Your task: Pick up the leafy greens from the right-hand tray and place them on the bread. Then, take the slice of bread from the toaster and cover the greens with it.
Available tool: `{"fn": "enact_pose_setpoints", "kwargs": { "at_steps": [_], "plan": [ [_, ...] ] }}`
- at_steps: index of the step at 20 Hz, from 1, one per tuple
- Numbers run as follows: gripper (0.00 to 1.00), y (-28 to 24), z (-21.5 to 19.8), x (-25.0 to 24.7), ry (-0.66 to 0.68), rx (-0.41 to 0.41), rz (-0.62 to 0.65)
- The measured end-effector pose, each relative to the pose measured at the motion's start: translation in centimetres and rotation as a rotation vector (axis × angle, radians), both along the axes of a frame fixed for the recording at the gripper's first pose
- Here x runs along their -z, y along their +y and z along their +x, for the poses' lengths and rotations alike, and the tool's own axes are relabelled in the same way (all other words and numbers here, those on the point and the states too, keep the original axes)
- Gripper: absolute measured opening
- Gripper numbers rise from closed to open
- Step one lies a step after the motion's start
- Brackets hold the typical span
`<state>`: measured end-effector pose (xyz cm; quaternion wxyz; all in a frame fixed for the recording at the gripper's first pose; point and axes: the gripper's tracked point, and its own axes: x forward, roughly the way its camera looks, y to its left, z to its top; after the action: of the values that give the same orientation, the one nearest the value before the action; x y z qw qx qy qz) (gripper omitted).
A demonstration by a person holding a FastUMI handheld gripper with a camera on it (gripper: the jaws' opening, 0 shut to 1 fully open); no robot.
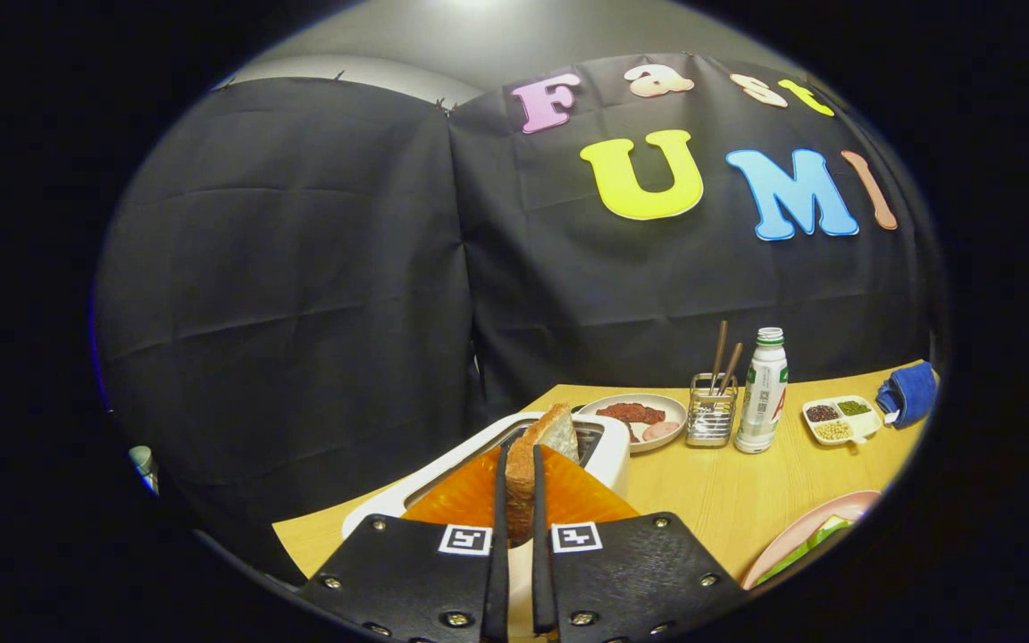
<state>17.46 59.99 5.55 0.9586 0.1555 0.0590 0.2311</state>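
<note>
While gripping: the claw (520, 500) has its 2 fingers drawn close together, 1 on each flat side of the 1 slice of bread (539, 451), both pressing on it
Bread: 1 slice, upright, its crust edge facing the camera, its lower part between the fingers and its top rising beyond the fingertips, above the toaster's slot
Toaster: 1 white toaster (604, 451) just ahead of the fingers, on the counter (711, 487); whether the slice is clear of the slot cannot be told
Orange sheet: 1 ribbed orange surface (470, 496) on either side of the slice, right beyond the claw's black plates
Greens: 1 patch of leafy greens (814, 543) on 1 pink plate (791, 536), right of the claw, partly cut off
Far plate: 1 pale plate (635, 418) with reddish and pink food, beyond the toaster
Holder: 1 metal holder (711, 415) with 2 brown sticks (724, 362), beside the plate
Bottle: 1 white bottle (763, 393) with green cap, just right of the holder
Divided dish: 1 small dish (840, 420), 3 compartments
Cloth: 1 blue cloth (907, 393), furthest right
</note>
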Motion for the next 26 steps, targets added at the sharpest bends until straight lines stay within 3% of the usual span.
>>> {"fn": "enact_pose_setpoints", "kwargs": {
  "at_steps": [9,12,20,26],
  "plan": [
    [0.1,-4.5,-2.3,-6.0,-0.092,-0.023,0.165],
    [0.1,-7.8,-2.8,-6.6,-0.125,0.023,0.15],
    [0.1,-19.0,-4.0,-0.7,-0.06,0.195,0.038],
    [0.1,-26.0,-5.2,5.8,0.024,0.282,-0.137]
  ]
}}
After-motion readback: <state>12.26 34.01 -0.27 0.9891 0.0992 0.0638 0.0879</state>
